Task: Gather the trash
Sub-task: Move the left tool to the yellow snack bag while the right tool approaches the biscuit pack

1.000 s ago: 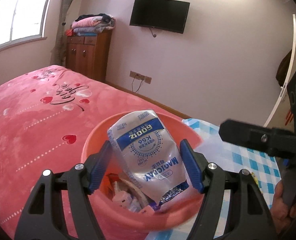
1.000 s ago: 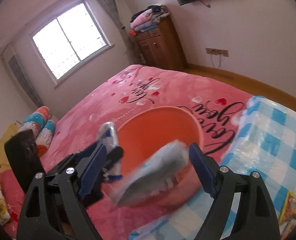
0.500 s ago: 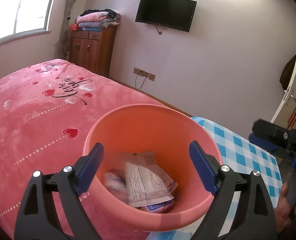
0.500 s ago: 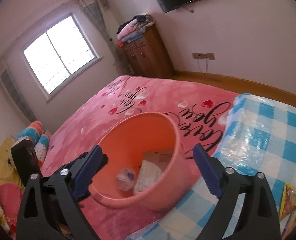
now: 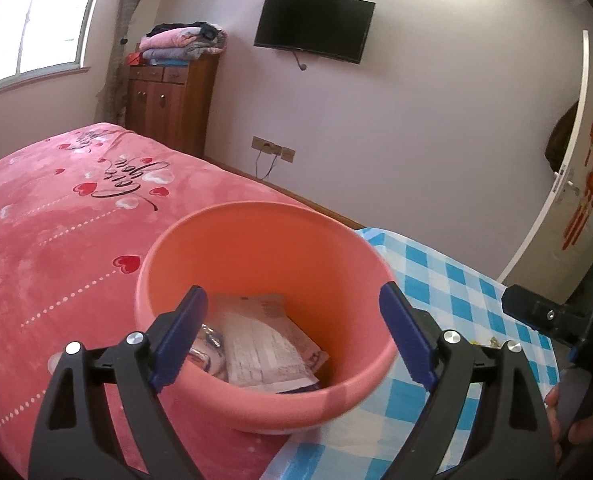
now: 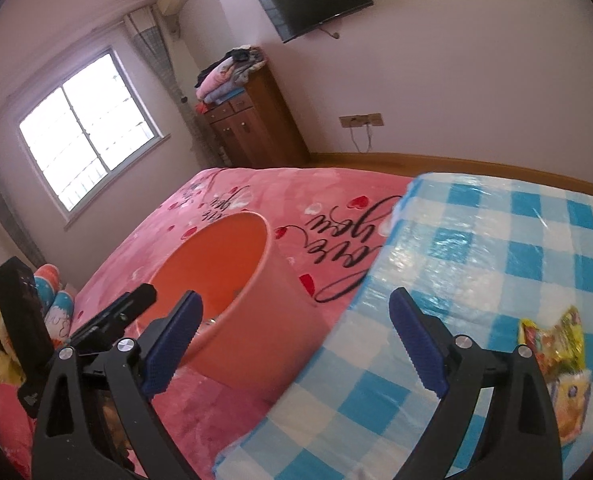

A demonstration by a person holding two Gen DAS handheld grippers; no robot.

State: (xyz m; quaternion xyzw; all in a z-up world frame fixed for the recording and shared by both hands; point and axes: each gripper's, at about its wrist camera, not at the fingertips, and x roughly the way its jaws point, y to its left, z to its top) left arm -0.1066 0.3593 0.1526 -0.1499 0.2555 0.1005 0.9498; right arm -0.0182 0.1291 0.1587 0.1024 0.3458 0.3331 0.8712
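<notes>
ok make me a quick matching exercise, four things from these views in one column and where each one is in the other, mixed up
Things:
1. orange bucket
2. white packet
3. yellow snack wrapper
4. folded blankets

Places:
A. on the blue checked cloth
B. on top of the wooden cabinet
C. on the pink bedspread, at the cloth's edge
D. inside the bucket

Pairs: 1-C, 2-D, 3-A, 4-B
</notes>
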